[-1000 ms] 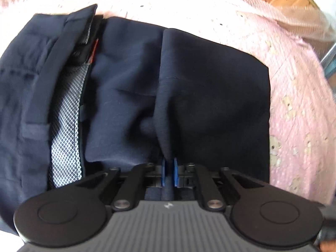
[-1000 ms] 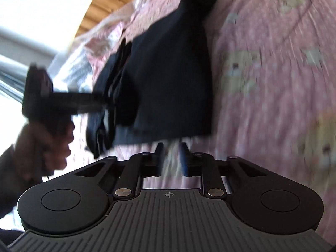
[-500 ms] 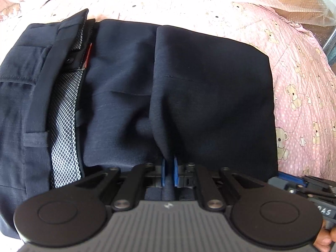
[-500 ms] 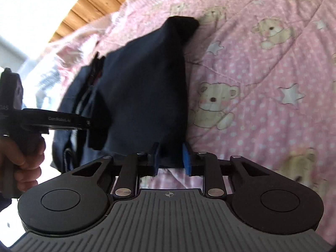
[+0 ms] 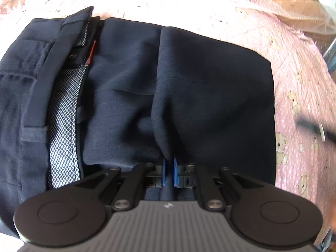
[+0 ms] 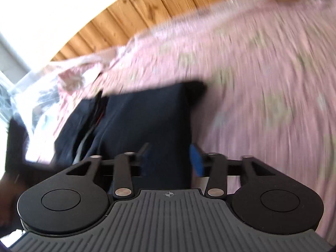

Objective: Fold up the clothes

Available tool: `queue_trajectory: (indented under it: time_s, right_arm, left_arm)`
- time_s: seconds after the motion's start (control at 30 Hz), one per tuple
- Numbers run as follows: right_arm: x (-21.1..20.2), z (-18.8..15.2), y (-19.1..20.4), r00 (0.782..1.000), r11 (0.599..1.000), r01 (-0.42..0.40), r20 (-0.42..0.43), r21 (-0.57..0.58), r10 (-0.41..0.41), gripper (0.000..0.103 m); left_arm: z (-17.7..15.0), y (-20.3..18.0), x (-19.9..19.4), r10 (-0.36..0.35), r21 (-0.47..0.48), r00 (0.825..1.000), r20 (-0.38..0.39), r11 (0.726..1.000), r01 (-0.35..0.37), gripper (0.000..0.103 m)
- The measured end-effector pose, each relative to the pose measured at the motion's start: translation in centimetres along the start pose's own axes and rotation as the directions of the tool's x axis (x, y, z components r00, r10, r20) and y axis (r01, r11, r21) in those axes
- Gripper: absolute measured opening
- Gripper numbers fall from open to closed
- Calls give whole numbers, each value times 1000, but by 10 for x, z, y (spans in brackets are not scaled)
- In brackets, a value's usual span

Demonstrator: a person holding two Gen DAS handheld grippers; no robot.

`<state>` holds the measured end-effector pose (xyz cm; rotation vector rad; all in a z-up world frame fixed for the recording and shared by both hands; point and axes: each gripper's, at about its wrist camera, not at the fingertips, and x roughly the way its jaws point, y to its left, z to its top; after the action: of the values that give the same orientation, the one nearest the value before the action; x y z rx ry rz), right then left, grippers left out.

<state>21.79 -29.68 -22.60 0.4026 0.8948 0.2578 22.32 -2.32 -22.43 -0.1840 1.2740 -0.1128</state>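
Dark navy trousers (image 5: 210,88) lie folded on a pink bedspread (image 5: 298,71), waistband and checked lining (image 5: 63,113) to the left. My left gripper (image 5: 168,173) is shut on a pinched ridge of the trouser cloth at the near edge, blue pads tight together. In the blurred right wrist view the same trousers (image 6: 151,113) lie ahead, and my right gripper (image 6: 170,159) stands open with its blue pads (image 6: 196,159) wide apart, the near edge of the cloth between them.
The pink bedspread with bear prints (image 6: 262,73) spreads to the right and beyond. A wooden panel wall (image 6: 126,14) rises behind the bed. Clear plastic wrap (image 6: 31,88) lies at the left. A hand (image 6: 8,199) shows at the lower left edge.
My right gripper has opened wide and swung over the trousers' near edge; its view is now blurred by motion. My left gripper stays shut on the cloth, barely shifted.
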Motion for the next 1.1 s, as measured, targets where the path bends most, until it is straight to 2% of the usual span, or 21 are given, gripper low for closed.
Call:
queue_trajectory:
  time_s: [0.07,0.13,0.3,0.33,0.37,0.4,0.5,0.6,0.63,0.7,0.77,0.8,0.83,0.87,0.93,1.0,1.1]
  right_arm:
    - [33,33,-9,1000,1000,6,-9,0,-6,49]
    - [67,54,-30,998,997,-18,-58,71,22,50]
    - [77,64,-39,996,992,-80,-22,96,83,49]
    - [78,67,-41,995,991,-93,-15,101,95,43]
    - [80,69,-43,994,989,-105,-8,105,107,18]
    - [82,71,-45,993,987,-118,-1,110,119,7]
    - [88,77,-50,988,980,-156,22,123,154,2]
    - [95,84,-56,982,974,-187,40,132,183,2]
    - [103,82,-57,990,983,-144,5,113,144,2]
    - [116,77,-58,992,989,-119,-37,87,123,2]
    - [113,78,-54,992,990,-122,-30,69,124,4]
    - [108,79,-54,992,990,-123,-23,70,125,15]
    - [99,79,-53,996,993,-91,2,70,91,33]
    - [89,79,-51,998,996,-59,30,71,57,39]
    - [60,72,-47,995,996,-12,96,85,4,42]
    - [38,56,-34,994,995,-14,113,103,2,43]
    - [20,27,-3,996,996,-11,84,84,4,43]
  left_arm:
    - [-2,1,0,-1,-12,1000,4,1000,1,8]
    - [-3,0,0,7,-16,1000,3,1000,-7,8]
    - [1,-4,-1,42,20,999,-1,999,-41,8]
    - [1,-5,-2,43,23,999,1,999,-43,8]
    - [0,-5,-2,43,24,999,2,999,-43,8]
    - [0,-6,-4,46,21,999,8,999,-46,8]
    - [1,-8,-12,46,6,998,49,999,-46,8]
    - [2,-8,-8,61,3,997,48,998,-61,8]
    - [3,-9,-4,68,7,997,40,998,-68,8]
    - [3,-7,1,73,3,997,31,997,-73,8]
    - [0,-5,-1,59,-10,998,28,998,-59,8]
    - [-1,-4,-3,51,-10,998,33,999,-51,8]
    - [-2,-2,-4,43,-9,998,40,999,-43,8]
    - [-3,1,-5,29,-15,999,45,999,-28,8]
    - [-7,7,-8,-9,-29,999,48,1000,10,8]
    - [-9,18,-5,-52,-38,998,37,998,53,8]
    - [-10,33,-5,-115,-52,993,37,992,117,9]
